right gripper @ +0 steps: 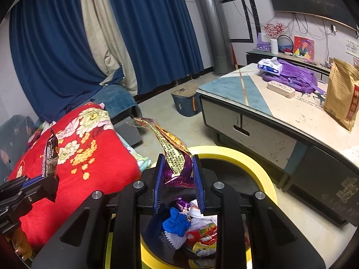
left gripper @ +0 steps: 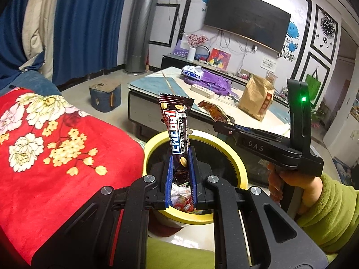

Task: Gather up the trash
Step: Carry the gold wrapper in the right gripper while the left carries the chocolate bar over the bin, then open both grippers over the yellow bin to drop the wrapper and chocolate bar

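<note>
Left wrist view: left hand-held gripper (left gripper: 181, 174) clamped low on light, crinkly brown chocolate-bar wrapper (left gripper: 176, 132); right hand-held gripper (right gripper: 179, 174) pinches limp purple-and-yellow foil snack wrapper (right gripper: 174, 157).

Ahead and right of the tools, a low table (right gripper: 235, 87) carries a purple backpack (right gripper: 296, 76) with a tissue pack (right gripper: 269, 65) on it, a beige box (right gripper: 281, 89) and a brown paper bag (right gripper: 342, 94). Below them, the floor (right gripper: 163, 114) bears a yellow-rimmed bin (right gripper: 258, 168) and, farther off, a blue stool (right gripper: 185, 102).

Home living room, wall television (left gripper: 246, 19) (curtains (right gripper: 154, 27), coffee table (right gripper: 291, 112))
</note>
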